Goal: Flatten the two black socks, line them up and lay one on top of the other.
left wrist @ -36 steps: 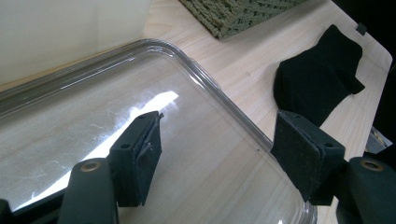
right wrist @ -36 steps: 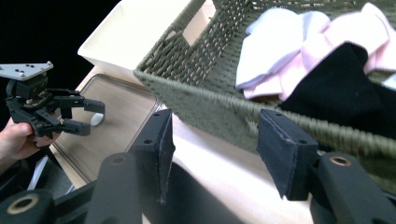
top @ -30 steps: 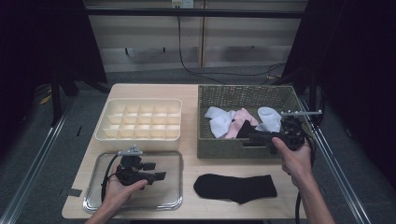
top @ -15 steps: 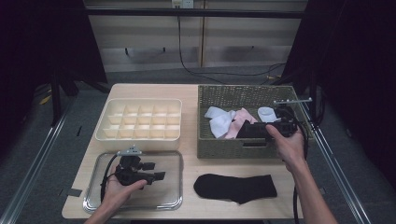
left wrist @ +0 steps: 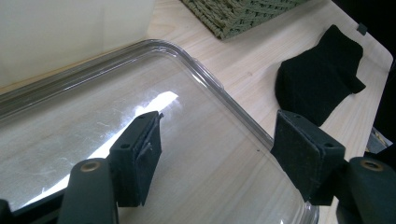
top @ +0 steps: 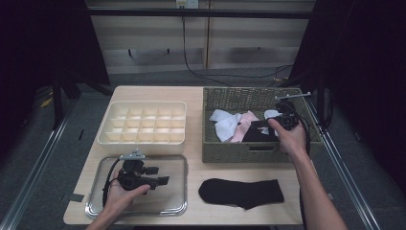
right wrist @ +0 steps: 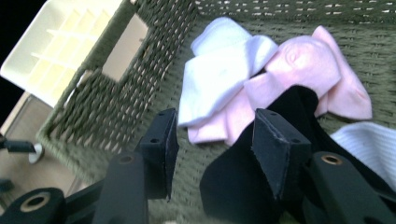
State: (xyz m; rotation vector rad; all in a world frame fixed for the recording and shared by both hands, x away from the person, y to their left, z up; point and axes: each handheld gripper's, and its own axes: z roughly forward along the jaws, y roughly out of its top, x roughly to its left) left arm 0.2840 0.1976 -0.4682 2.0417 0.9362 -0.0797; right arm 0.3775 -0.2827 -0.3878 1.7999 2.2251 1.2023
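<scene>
A woven green basket (top: 230, 151) at the right holds a white sock (right wrist: 219, 70), a pink sock (right wrist: 303, 70) and a black sock (right wrist: 243, 182). My right gripper (right wrist: 212, 144) hovers open inside the basket, its jaws just above the black sock's edge, and it appears in the high view (top: 261, 123) too. A second black sock (top: 242, 192) lies flat on the table in front of the basket. My left gripper (left wrist: 215, 149) stands open and empty over the clear tray (left wrist: 243, 116), which sits at the front left (top: 179, 208).
A cream divided organiser box (top: 143, 125) stands behind the tray, its cells empty. Another white sock (right wrist: 364, 140) lies at the basket's right side. Bare wood shows between tray and basket. The table edge runs close behind the flat black sock (left wrist: 322, 79).
My right gripper has moved from above the basket's right rim down and leftward into the basket, toward the black sock. The left gripper has stayed over the tray.
</scene>
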